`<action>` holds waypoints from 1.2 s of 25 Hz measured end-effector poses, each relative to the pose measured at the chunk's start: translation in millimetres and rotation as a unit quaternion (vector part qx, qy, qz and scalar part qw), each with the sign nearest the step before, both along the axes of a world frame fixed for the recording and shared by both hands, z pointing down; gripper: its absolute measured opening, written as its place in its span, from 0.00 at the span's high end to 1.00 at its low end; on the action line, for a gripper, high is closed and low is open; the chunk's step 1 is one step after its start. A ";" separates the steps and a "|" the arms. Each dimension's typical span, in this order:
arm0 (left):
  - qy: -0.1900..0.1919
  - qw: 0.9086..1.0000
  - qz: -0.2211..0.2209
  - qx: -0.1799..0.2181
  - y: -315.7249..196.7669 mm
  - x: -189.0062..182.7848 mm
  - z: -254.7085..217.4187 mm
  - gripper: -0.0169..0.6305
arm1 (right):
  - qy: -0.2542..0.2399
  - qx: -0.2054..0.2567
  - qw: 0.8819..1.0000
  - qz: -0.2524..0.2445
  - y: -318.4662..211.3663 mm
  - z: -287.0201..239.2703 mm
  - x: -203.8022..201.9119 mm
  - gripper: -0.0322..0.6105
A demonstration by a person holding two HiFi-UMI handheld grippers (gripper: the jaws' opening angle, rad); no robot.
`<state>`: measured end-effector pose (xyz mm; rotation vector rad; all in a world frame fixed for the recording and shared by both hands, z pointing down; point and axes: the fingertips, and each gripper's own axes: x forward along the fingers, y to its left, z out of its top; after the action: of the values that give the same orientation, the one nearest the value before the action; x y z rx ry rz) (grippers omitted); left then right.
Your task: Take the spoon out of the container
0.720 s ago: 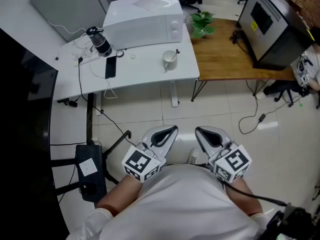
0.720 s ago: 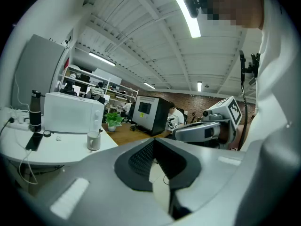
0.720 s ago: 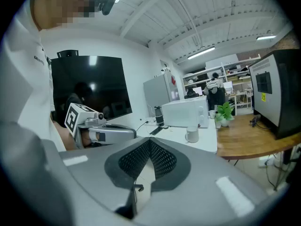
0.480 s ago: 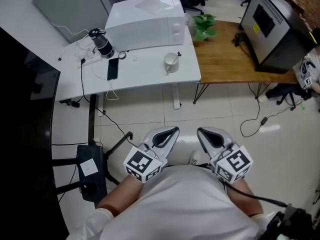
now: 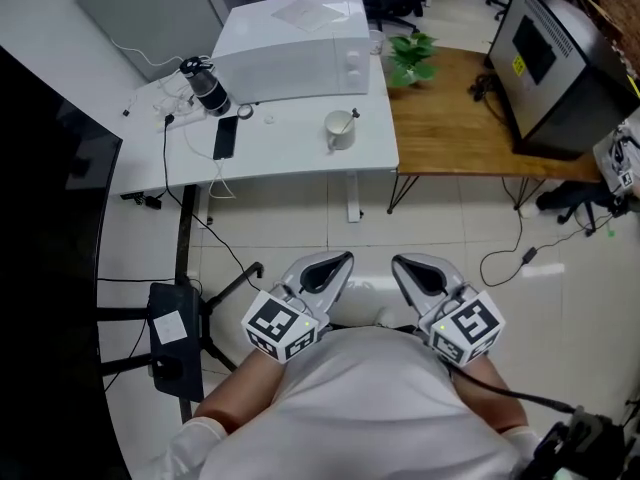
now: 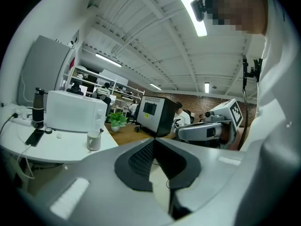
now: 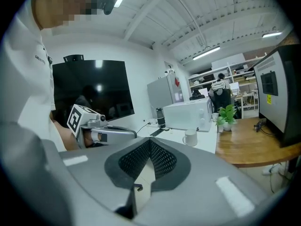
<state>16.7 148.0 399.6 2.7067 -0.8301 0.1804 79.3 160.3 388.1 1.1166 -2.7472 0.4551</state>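
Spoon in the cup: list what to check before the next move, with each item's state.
1. Spoon in cup, handle sticking out: ok.
2. Cup upright on the white table: ok.
3. Right gripper fingers open for a grasp: not ok, shut, empty.
4. Left gripper free to steady the cup: ok, shut, empty.
5. Grippers near the cup: not ok, both by the person's body.
6. Cup contents: cannot tell.

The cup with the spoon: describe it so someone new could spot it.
On the white table, in front of the big white microwave's right end, stands a white cup. It alone has a spoon sticking out.
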 end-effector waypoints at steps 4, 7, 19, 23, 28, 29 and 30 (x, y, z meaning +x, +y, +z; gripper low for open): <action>-0.007 1.000 -0.015 0.006 -4.0 20.5 3.5 0.97 | -0.005 -0.001 1.000 -0.003 -0.1 1.8 25.6 0.94; -0.011 1.000 -0.020 0.008 -4.7 37.3 5.5 0.97 | -0.008 -0.003 1.000 -0.016 1.4 5.6 36.7 0.94; -0.040 0.998 -0.057 0.014 -33.7 38.9 4.8 0.97 | -0.017 -0.010 0.999 -0.048 -28.3 15.4 43.9 0.94; -0.042 0.997 -0.062 0.009 -66.8 21.3 14.0 0.97 | -0.006 -0.019 0.999 -0.045 -53.2 28.1 33.7 0.94; -0.050 0.998 -0.030 0.004 -117.2 7.6 21.8 0.97 | 0.000 -0.032 0.999 -0.021 -100.5 33.1 17.0 0.94; -0.050 0.998 -0.023 0.006 -130.9 5.4 19.1 0.97 | 0.000 -0.031 0.999 -0.014 -113.4 30.5 13.9 0.94; -0.048 0.999 -0.017 0.009 -145.0 2.6 15.7 0.97 | 0.000 -0.030 1.000 -0.007 -126.5 27.5 10.1 0.94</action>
<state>19.3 3.0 415.3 2.7163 -0.9077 0.3005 89.4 33.9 415.6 1.0822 -2.7212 0.5318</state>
